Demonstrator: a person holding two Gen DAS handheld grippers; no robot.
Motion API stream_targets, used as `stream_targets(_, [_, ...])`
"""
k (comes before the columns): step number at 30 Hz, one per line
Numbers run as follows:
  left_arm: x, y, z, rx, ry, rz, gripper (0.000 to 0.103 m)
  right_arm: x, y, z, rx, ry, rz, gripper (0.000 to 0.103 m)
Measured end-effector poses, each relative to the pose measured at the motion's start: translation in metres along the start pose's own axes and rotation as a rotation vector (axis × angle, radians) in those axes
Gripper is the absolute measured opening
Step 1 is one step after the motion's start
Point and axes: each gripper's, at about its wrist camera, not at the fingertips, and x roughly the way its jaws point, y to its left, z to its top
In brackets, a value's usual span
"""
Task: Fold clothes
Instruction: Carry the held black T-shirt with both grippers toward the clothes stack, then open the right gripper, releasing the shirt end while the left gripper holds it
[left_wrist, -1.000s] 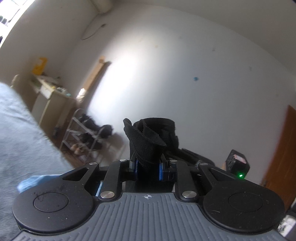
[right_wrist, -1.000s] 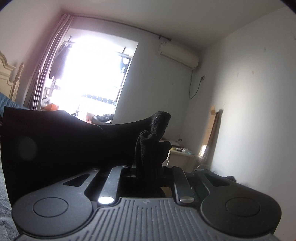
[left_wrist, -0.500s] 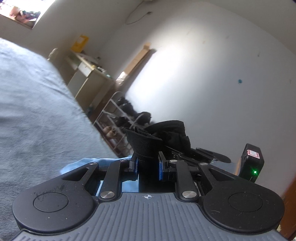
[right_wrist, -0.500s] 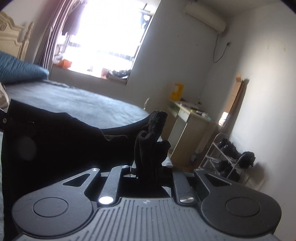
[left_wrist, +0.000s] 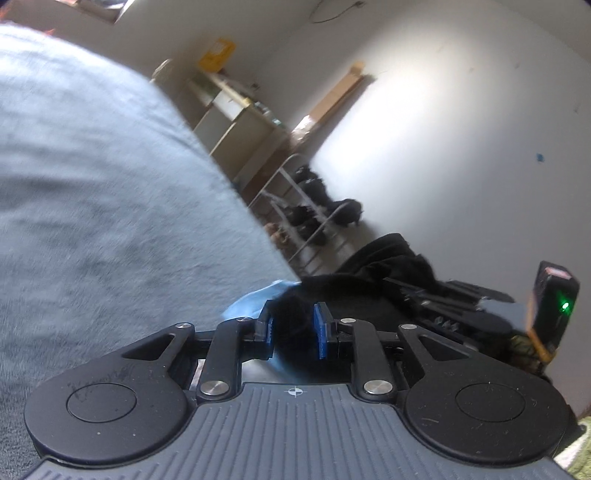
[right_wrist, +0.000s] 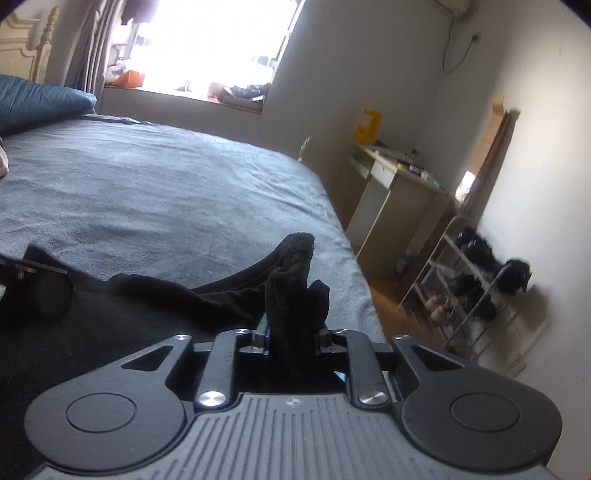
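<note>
- Left gripper (left_wrist: 293, 334): jaws just been opening, blue pads (left_wrist: 320, 332) parted, black garment (left_wrist: 351, 295) between them; left pad seems to touch the cloth, a sliver of gap shows at the right pad, so whether it is pinched cannot be told.
- Right gripper (right_wrist: 293, 338): jaws just been opening too, a bunched fold of the same black garment (right_wrist: 295, 291) standing upright between them; gaps visible on both sides at the base, so no firm pinch seen.
- Black garment in the right wrist view: spread low over the grey bedspread (right_wrist: 166, 192), running from the jaws toward 9 o'clock.
- Light blue cloth (left_wrist: 255, 299) on the bed, just beside the left jaws at 11 o'clock, partly under the garment.
- Shoe rack (right_wrist: 476, 280) by the wall at 3 o'clock, desk (right_wrist: 391, 192) beyond it at 2 o'clock.
- Blue pillow (right_wrist: 40, 101) at 10 o'clock, well apart from the garment.
</note>
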Motion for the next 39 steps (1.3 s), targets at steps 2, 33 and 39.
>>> stream_targets(2, [-0.001,0.004,0.000,-0.016,0.002,0.008,0.026,0.005,-0.010,0.004,0.046,0.010,0.003,0.045])
stream_targets(33, [-0.015,-0.086,-0.045,0.414,0.086,0.010,0.037,0.011,-0.066,0.026,0.474,0.208,0.055,0.042])
stream_targets(39, [-0.016,-0.083,-0.045,0.378,0.089,0.012,0.037,-0.003,-0.102,-0.008,0.484,0.343,0.083,0.044])
